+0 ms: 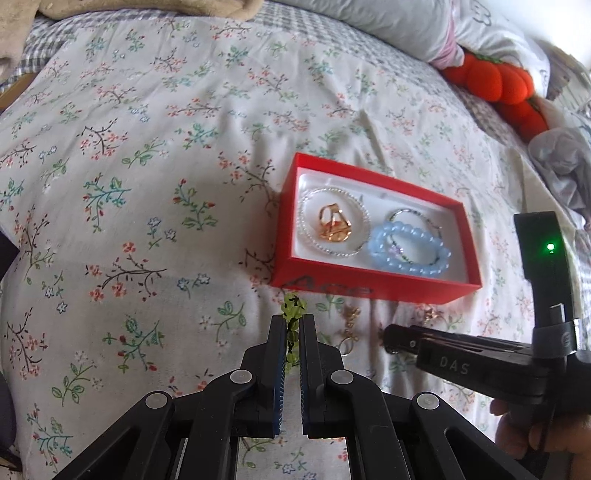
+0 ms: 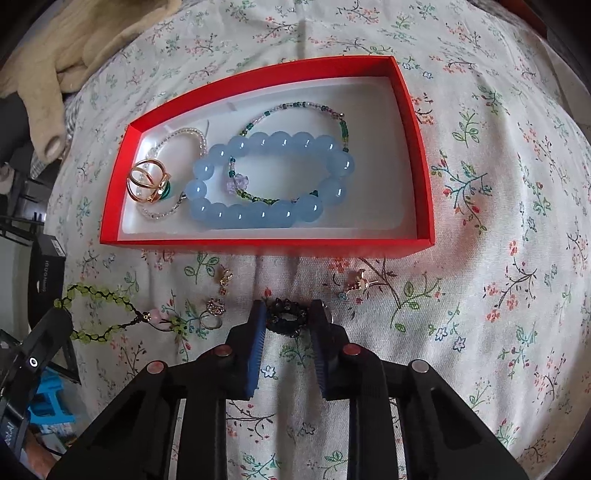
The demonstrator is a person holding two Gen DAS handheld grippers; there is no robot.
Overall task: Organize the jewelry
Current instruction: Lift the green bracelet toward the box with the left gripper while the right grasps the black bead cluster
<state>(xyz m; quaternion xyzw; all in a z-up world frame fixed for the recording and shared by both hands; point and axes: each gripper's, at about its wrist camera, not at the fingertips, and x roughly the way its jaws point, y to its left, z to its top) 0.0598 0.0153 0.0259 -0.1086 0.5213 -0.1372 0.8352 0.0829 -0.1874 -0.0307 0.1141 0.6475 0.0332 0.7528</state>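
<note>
Pinching the green beaded bracelet (image 1: 293,317) between jaws drawn nearly together, the left gripper (image 1: 293,325) sits low over the floral bedsheet (image 1: 147,166), with the bracelet's loop poking out past the fingertips towards the red box (image 1: 369,286). In the right wrist view that same bracelet lies spread on the sheet at the left, one end under the left gripper's black tip. The right gripper (image 2: 289,314) has its jaws spread, one on each side of a small dark beaded ring (image 2: 283,319) that rests on the sheet; whether the blue pads (image 2: 256,354) touch it cannot be told.

Just beyond the ring, loose on the bed, lie a sparkly ring (image 2: 215,310), a small gold earring (image 2: 225,277) and another gold earring (image 2: 356,280), all near the box's front wall. Inside the box, on its white lining, a blue bead bracelet (image 2: 273,177) overlaps a thin multicoloured seed-bead bracelet (image 2: 295,107). To their left, a clear bead bracelet (image 1: 334,225) encircles a gold ornament (image 2: 147,181).

Farther off, a beige blanket (image 2: 74,40) is bunched at one corner of the bed, and a red plush toy (image 1: 495,81) lies beside a grey pillow (image 1: 388,22).
</note>
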